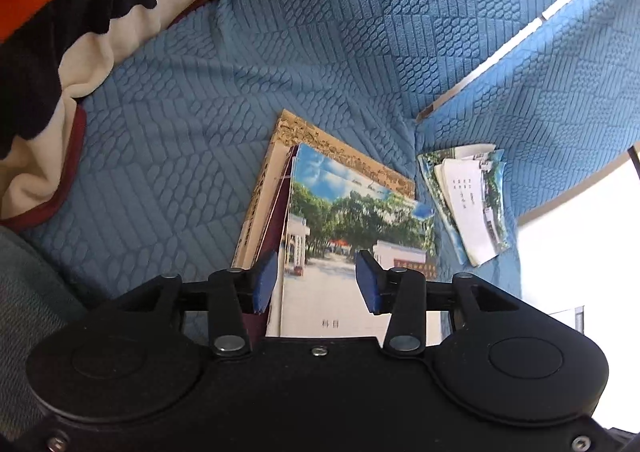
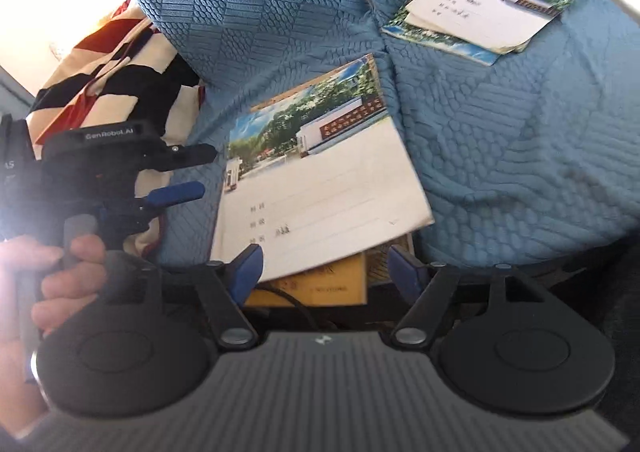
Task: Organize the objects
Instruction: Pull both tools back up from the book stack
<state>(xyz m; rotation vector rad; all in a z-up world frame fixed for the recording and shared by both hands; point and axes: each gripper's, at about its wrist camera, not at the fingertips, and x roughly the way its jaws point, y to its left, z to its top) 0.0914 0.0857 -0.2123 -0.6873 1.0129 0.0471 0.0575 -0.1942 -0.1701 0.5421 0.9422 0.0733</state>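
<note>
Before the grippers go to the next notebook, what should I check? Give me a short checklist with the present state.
1. Left gripper open, nothing pinched: ok.
2. Right gripper open, pads off the stack: ok.
3. Top notebook lies flat on the yellow book: ok.
4. Stack edges lined up: not ok, the notebook sits askew.
5. Small notebooks not yet gathered, apart on the blue cover: not ok.
6. Stack safely back from the seat edge: cannot tell.
</note>
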